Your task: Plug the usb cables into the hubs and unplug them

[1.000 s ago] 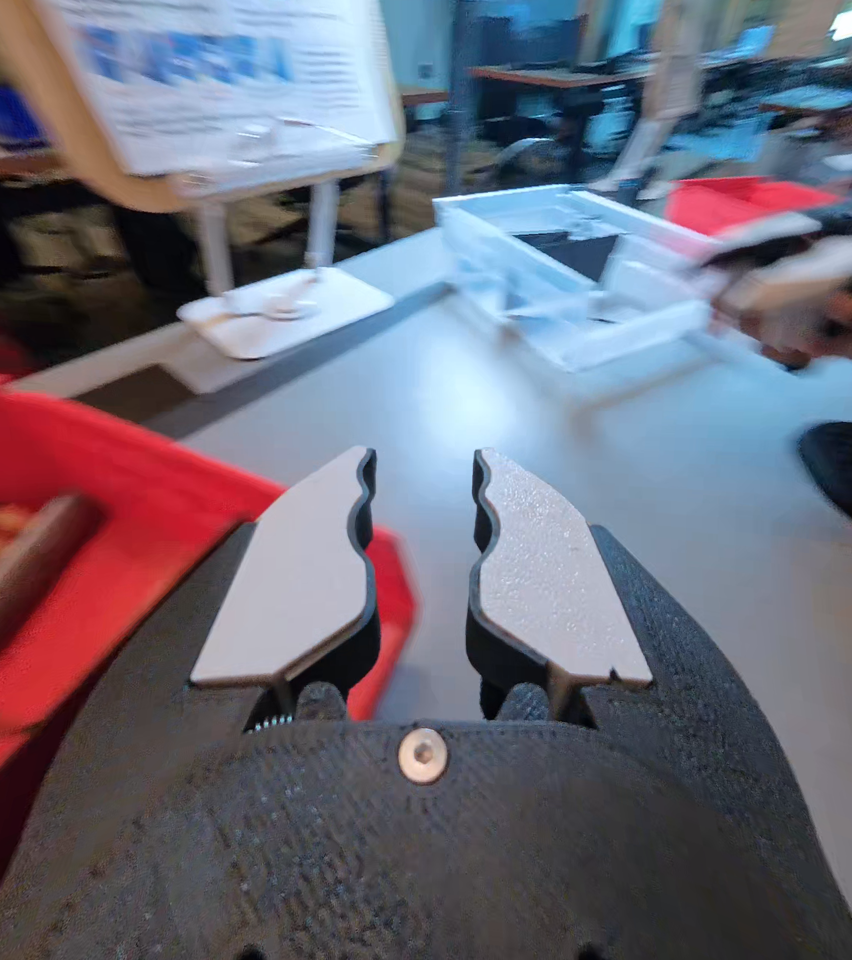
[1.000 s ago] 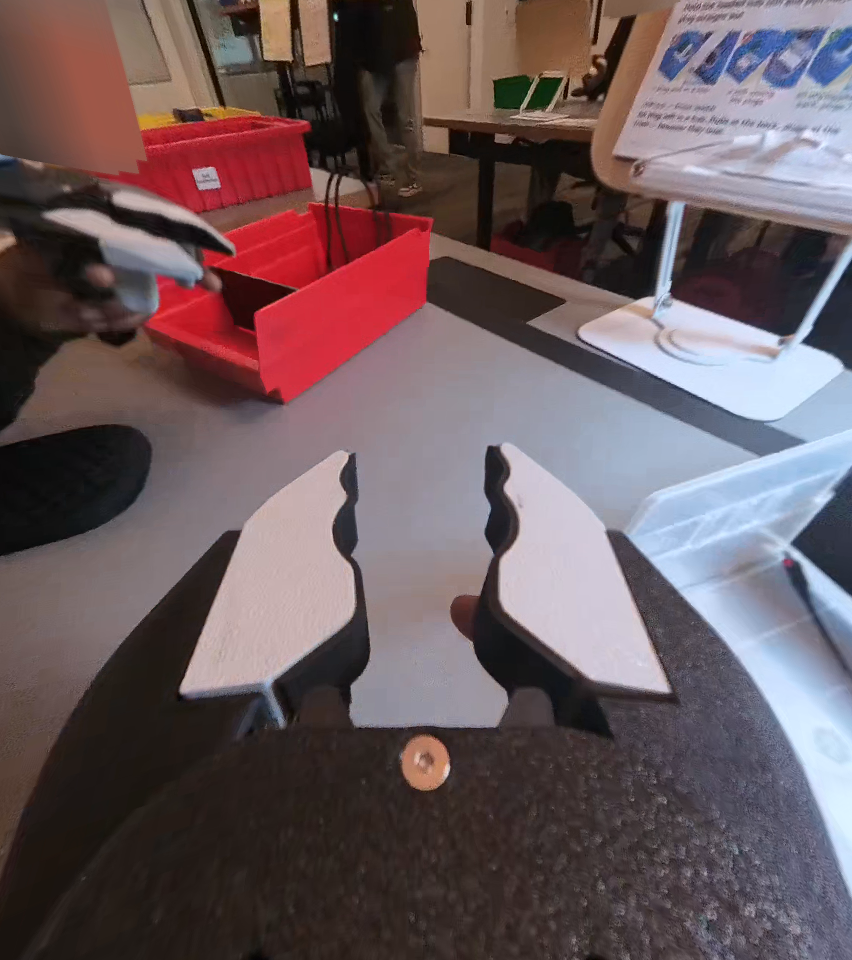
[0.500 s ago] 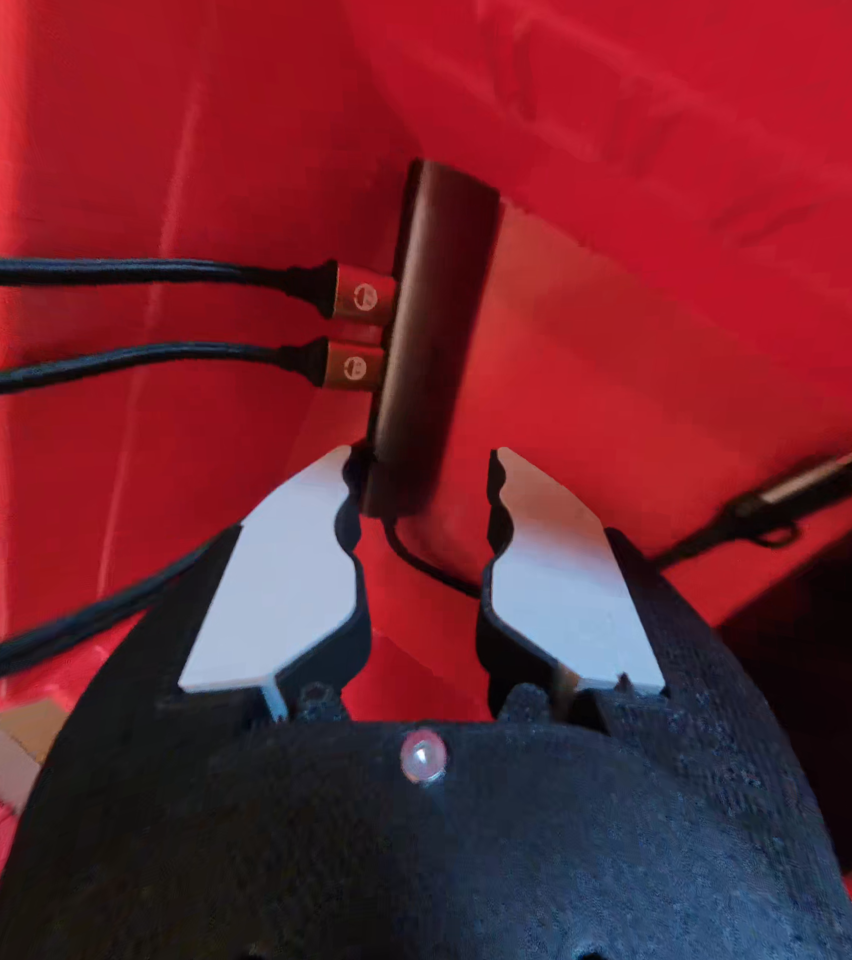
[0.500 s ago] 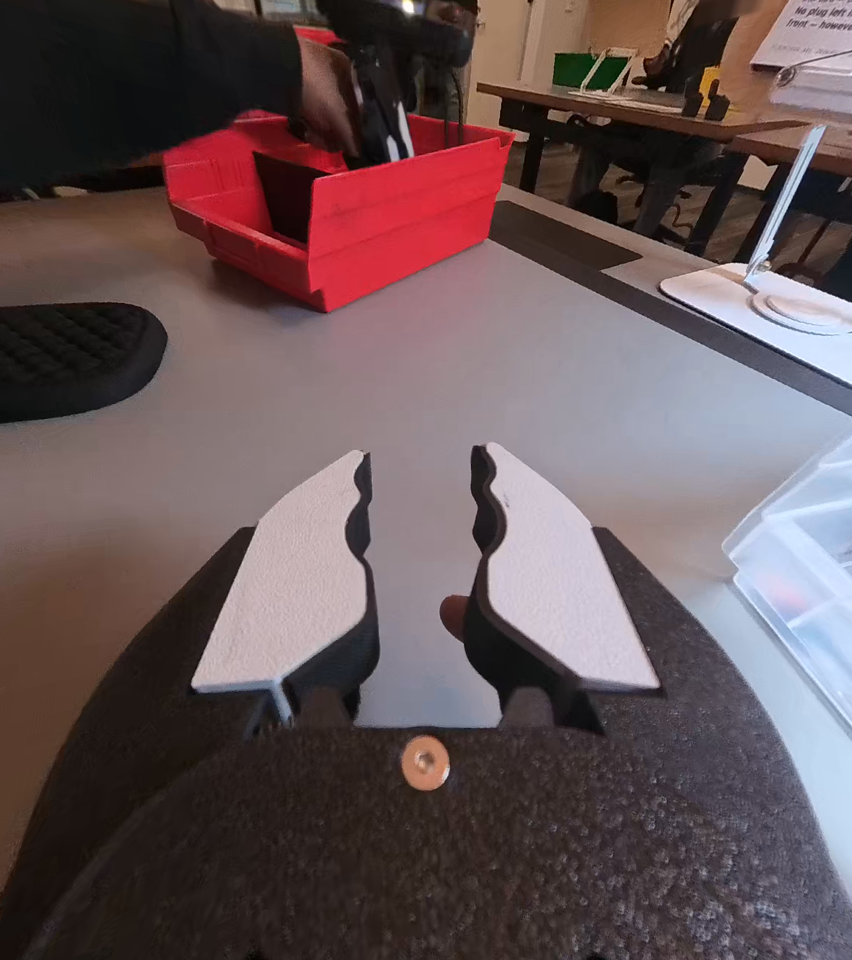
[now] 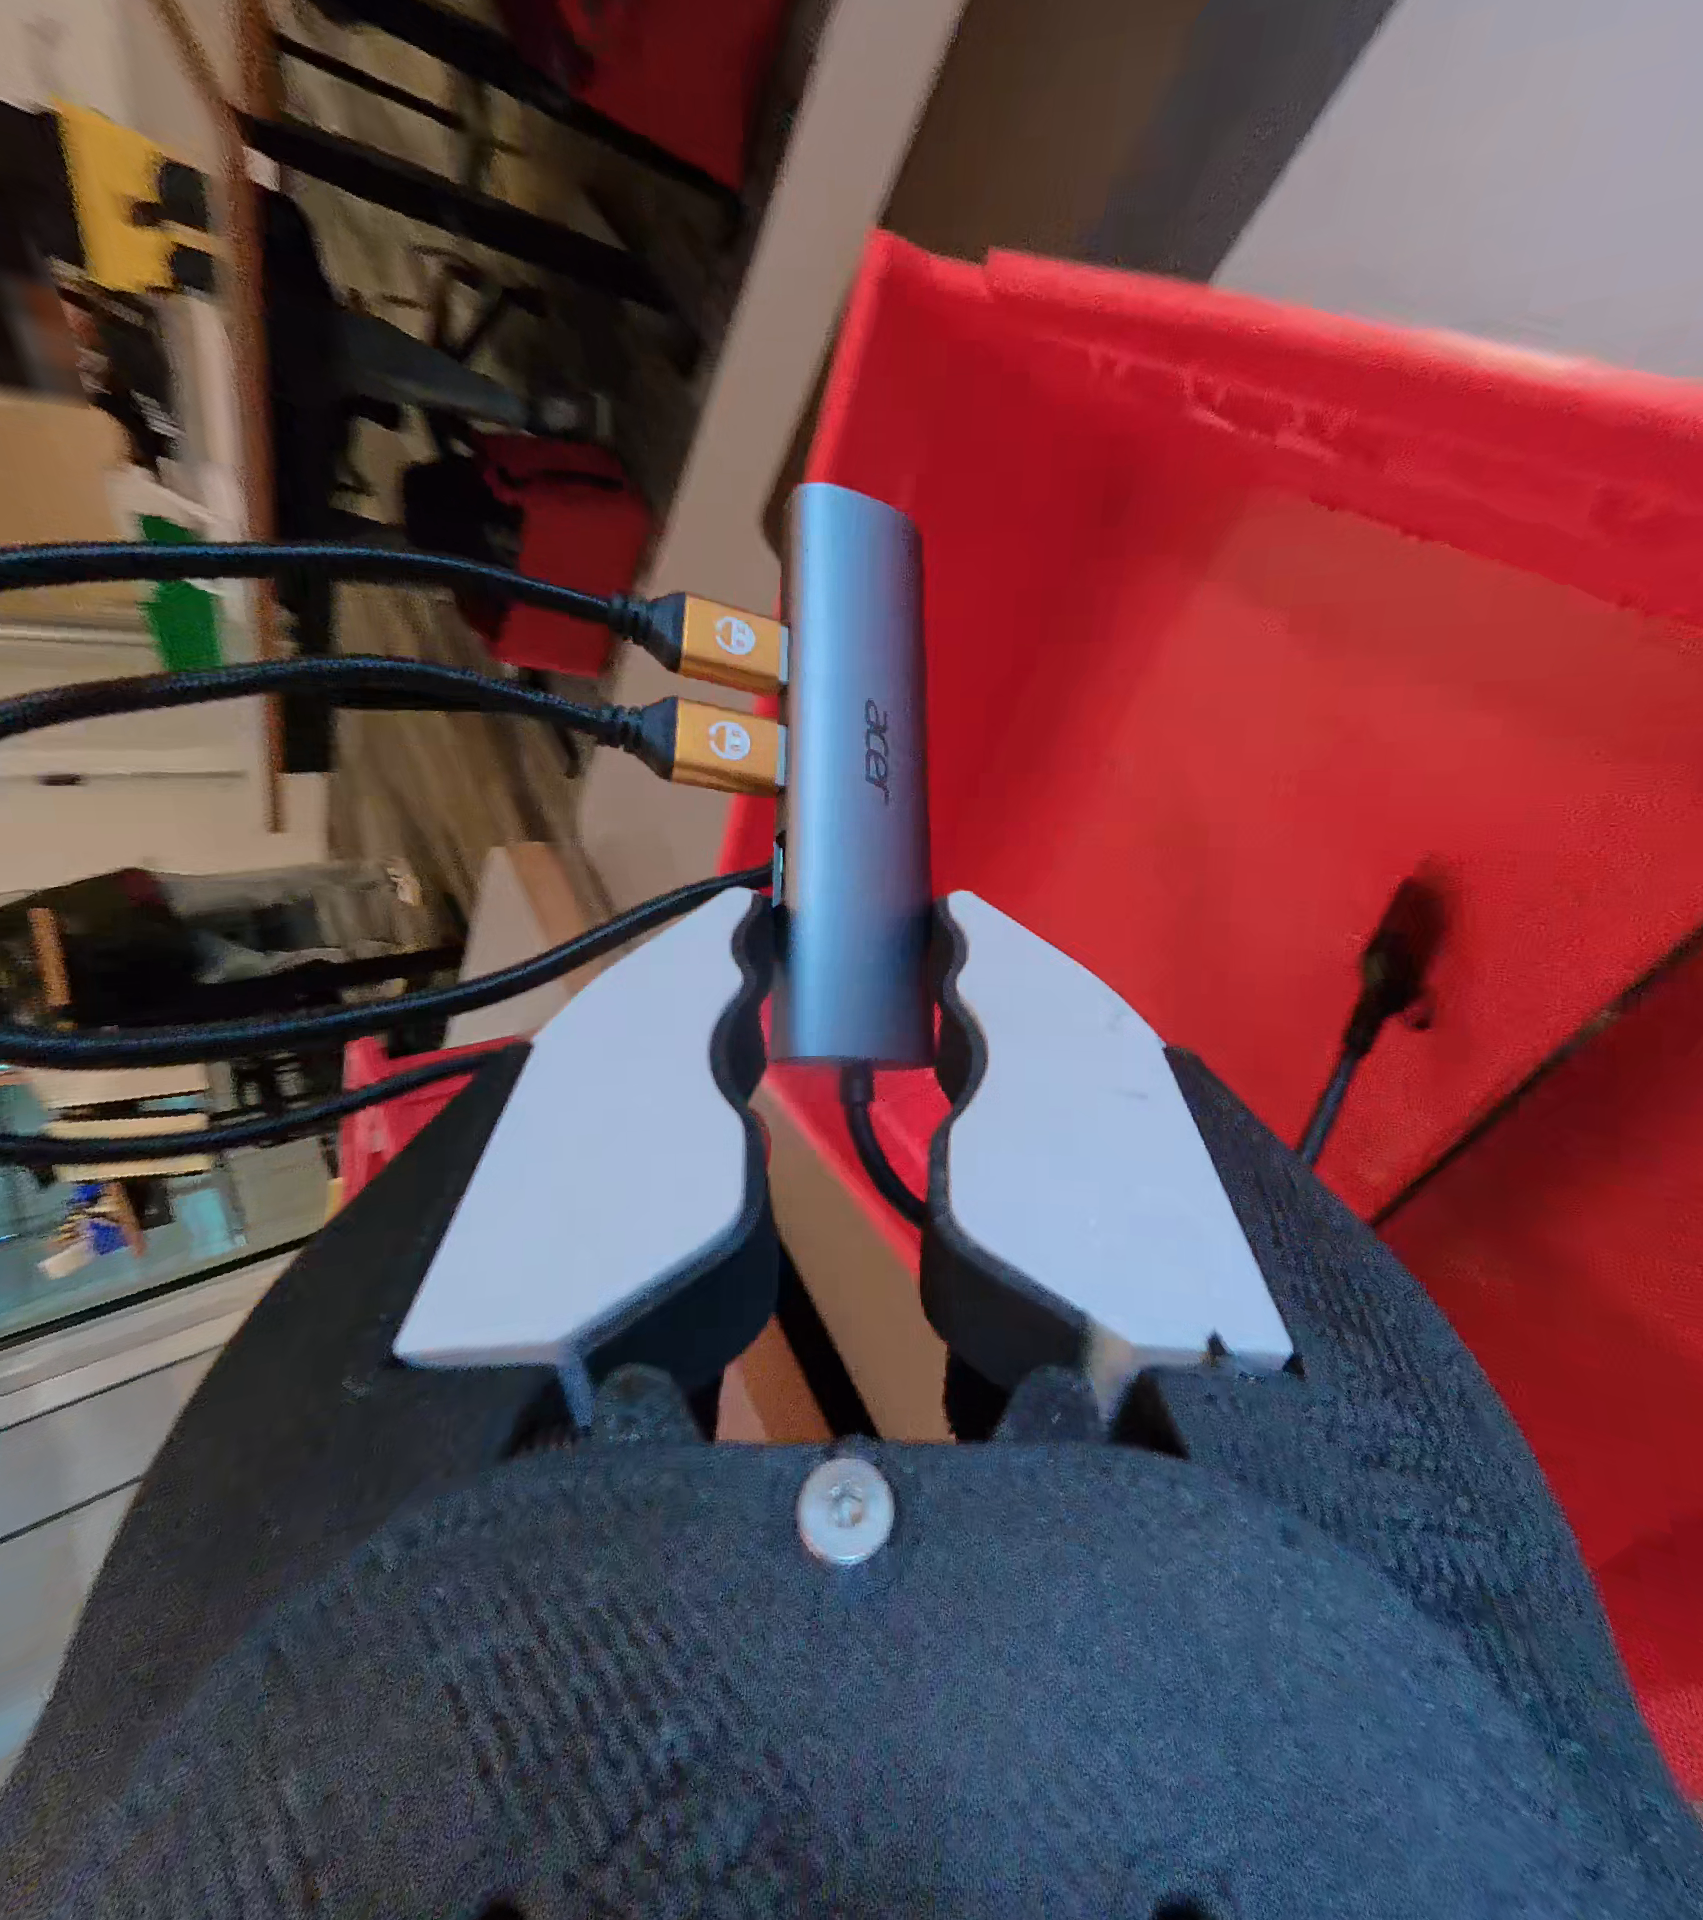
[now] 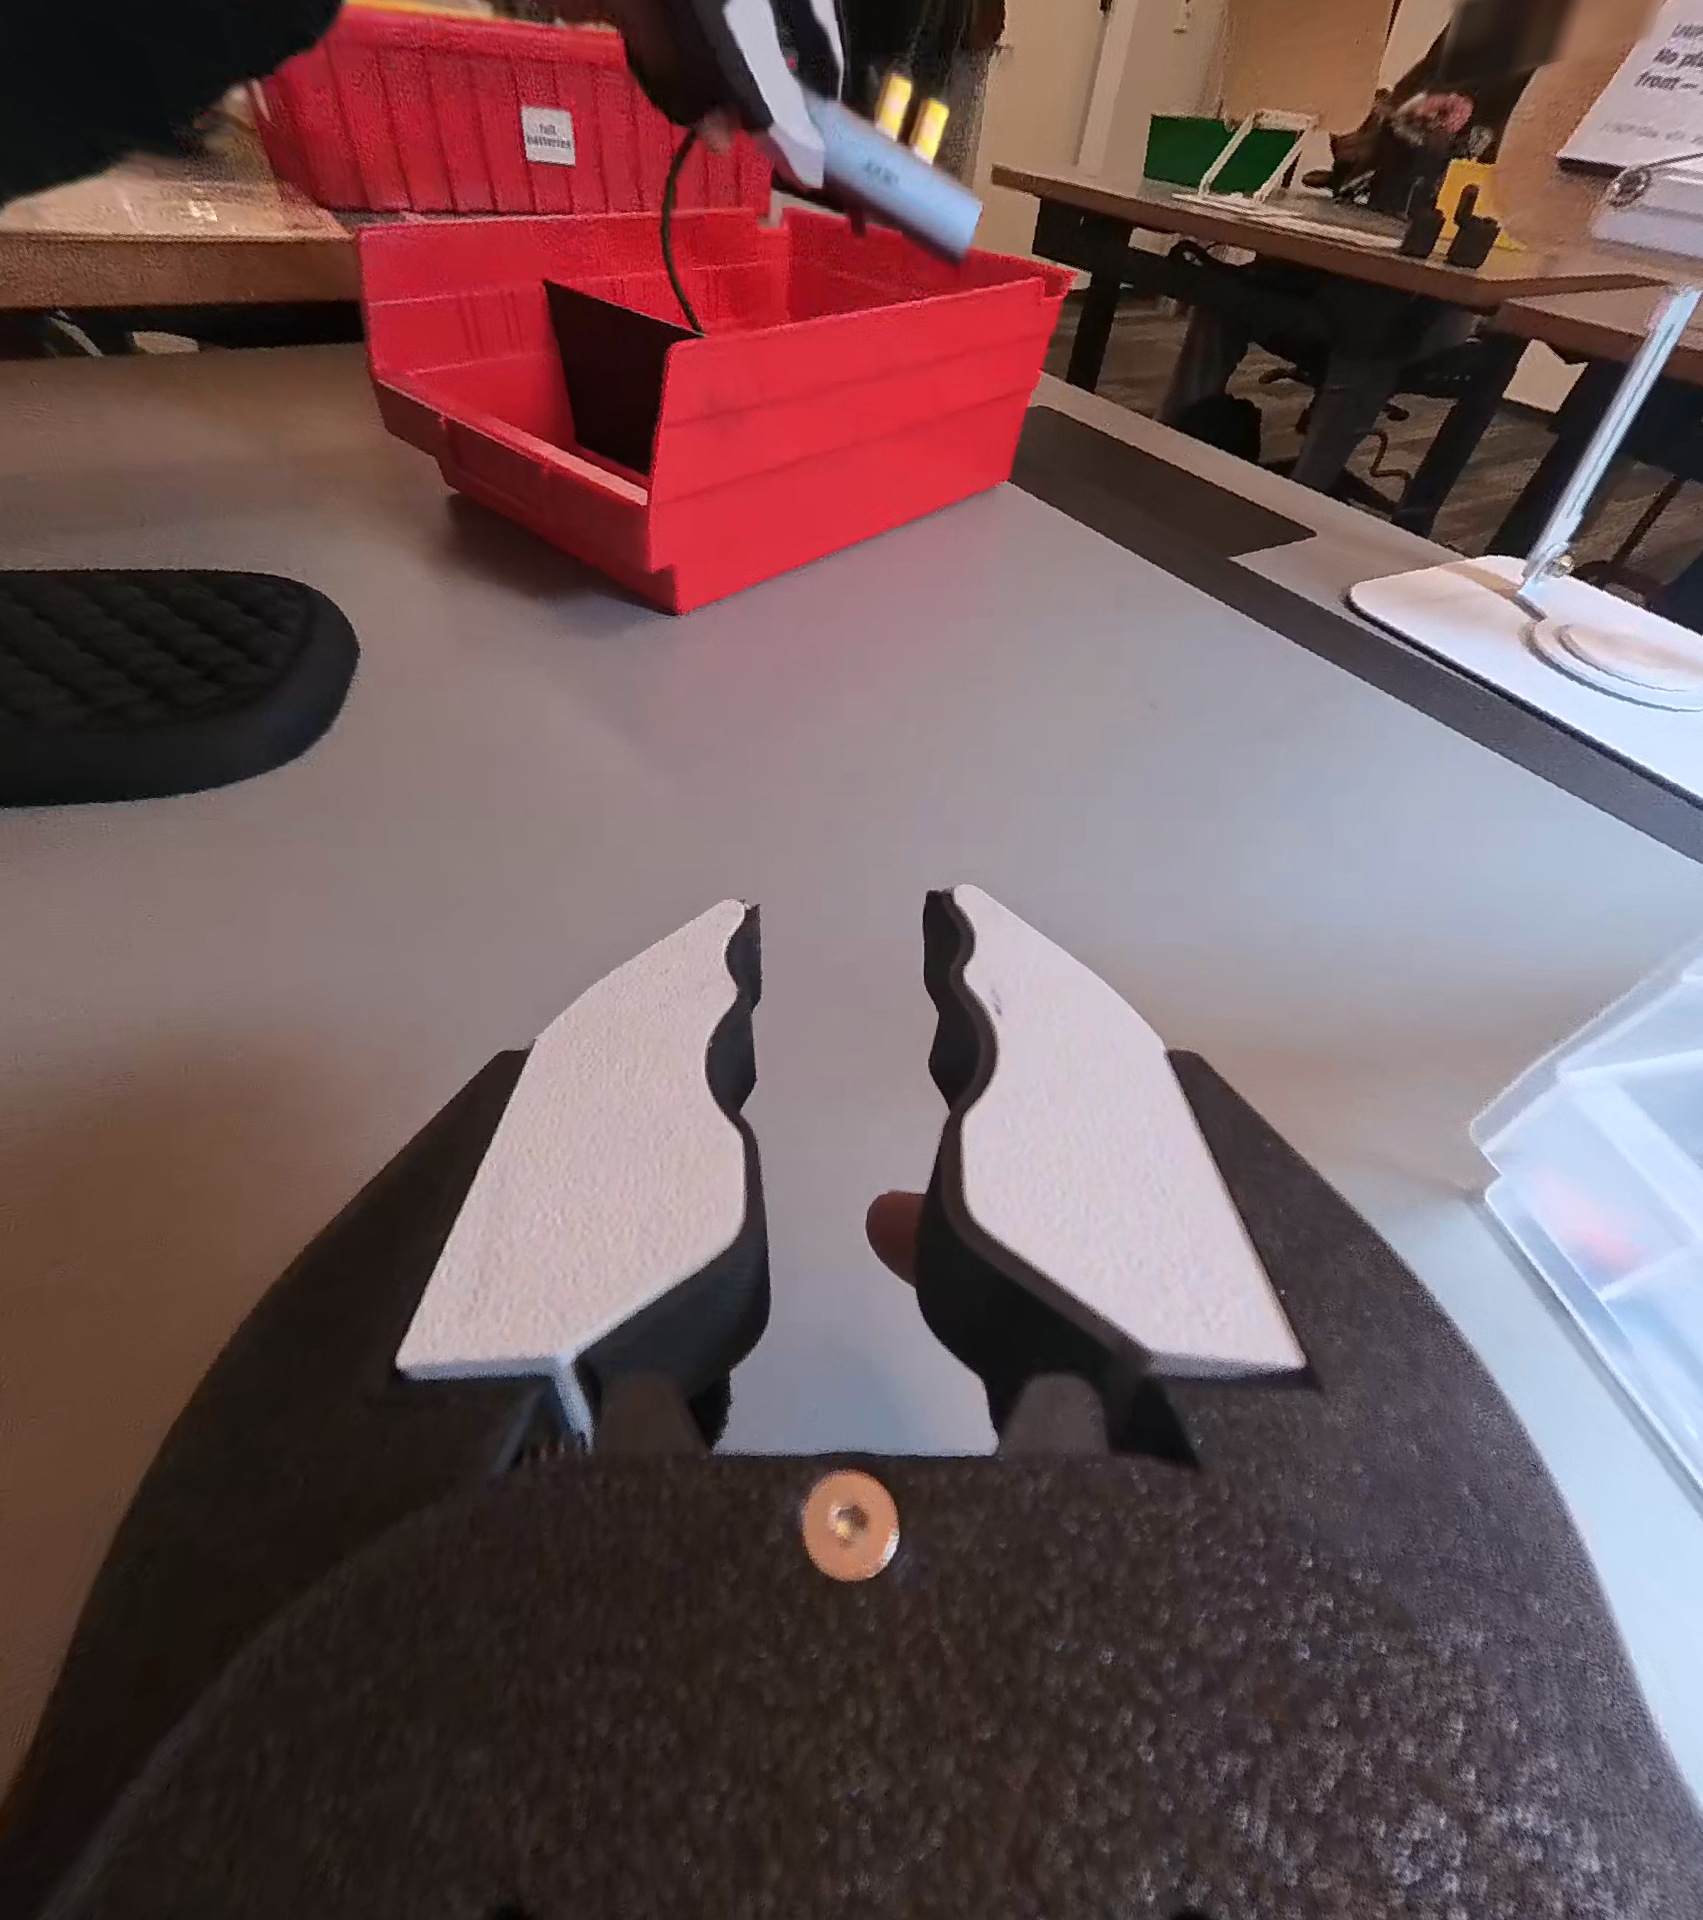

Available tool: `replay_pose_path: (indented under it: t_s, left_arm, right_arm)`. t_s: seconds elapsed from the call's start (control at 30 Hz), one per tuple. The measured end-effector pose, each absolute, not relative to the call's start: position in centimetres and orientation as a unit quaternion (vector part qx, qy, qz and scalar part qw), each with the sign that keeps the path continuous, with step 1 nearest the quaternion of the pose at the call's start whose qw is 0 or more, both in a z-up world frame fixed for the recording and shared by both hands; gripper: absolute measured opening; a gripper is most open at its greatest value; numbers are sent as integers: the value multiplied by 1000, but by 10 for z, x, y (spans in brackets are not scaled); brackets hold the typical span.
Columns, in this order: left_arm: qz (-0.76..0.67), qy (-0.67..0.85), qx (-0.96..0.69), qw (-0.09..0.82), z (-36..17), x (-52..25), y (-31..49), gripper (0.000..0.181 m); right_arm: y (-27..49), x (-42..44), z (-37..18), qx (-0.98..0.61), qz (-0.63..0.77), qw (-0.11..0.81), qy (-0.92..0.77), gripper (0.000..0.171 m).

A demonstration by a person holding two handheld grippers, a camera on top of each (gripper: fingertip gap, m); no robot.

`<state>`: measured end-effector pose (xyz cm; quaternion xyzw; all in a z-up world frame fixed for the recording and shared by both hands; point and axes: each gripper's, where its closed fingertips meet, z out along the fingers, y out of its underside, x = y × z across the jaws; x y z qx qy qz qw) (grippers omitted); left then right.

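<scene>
The left gripper [image 5: 852,935] has its fingers closed on the lower end of the grey hub [image 5: 855,769], which is held in the air above the red bin [image 6: 722,416] – the right wrist view shows it clear of the bin's rim. Two black cables with gold plugs [image 5: 727,691] sit side by side in the hub's ports, and a third thin lead leaves its side just above the fingers.

The right gripper [image 6: 842,920] hangs over the grey tabletop [image 6: 930,707], well apart from the hub, fingers partly open and holding nothing.

To do this step well, I would keep the left grip firm and low, bring the hub over the open tabletop, and let the right fingers take one gold plug by its body, pulling straight along the plug's line – not sideways.

In the left wrist view the hub's long axis runs along the fingers, its free end pointing away from the camera; the plugs stick out square to that axis
</scene>
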<state>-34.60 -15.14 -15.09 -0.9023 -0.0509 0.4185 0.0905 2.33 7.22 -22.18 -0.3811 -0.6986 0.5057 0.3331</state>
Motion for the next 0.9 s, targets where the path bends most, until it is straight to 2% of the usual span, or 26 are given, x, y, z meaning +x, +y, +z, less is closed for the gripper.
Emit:
replay_pose_path:
  t_s: [0.17, 0.37, 0.47, 0.57, 0.63, 0.7, 0.77, 0.83, 0.9]
  left_arm:
    - [486, -15, -861, 148, -87, -297, -139, 30]
    - [481, 45, -838, 252, -48, -218, -88, 30]
    - [460, 86, -835, 290, -50, -177, -53, 30]
    - [433, 133, -834, 315, -67, -137, -19, 29]
    - [408, 172, -834, 329, -84, -110, 1, 29]
    - [379, 206, -836, 340, -102, -85, 19, 29]
    - [349, 245, -836, 346, -120, -63, 32, 29]
    - [323, 264, -842, 342, -134, -56, 38, 28]
    - [296, 292, -831, 370, -137, -52, 41, 17]
  right_arm:
    - [66, 17, -210, -360, 497, 357, -704, 30]
    - [56, -8, -141, -325, 503, 412, -687, 30]
    - [57, -29, -104, -318, 491, 435, -684, 34]
    - [65, -50, -79, -328, 473, 433, -694, 50]
    - [73, -62, -81, -325, 445, 428, -717, 61]
    - [71, -64, -102, -312, 439, 366, -759, 69]
    - [63, -58, -119, -293, 468, 315, -772, 61]
    - [76, -61, -135, -290, 443, 338, -778, 34]
    - [84, -56, -145, -267, 451, 332, -784, 3]
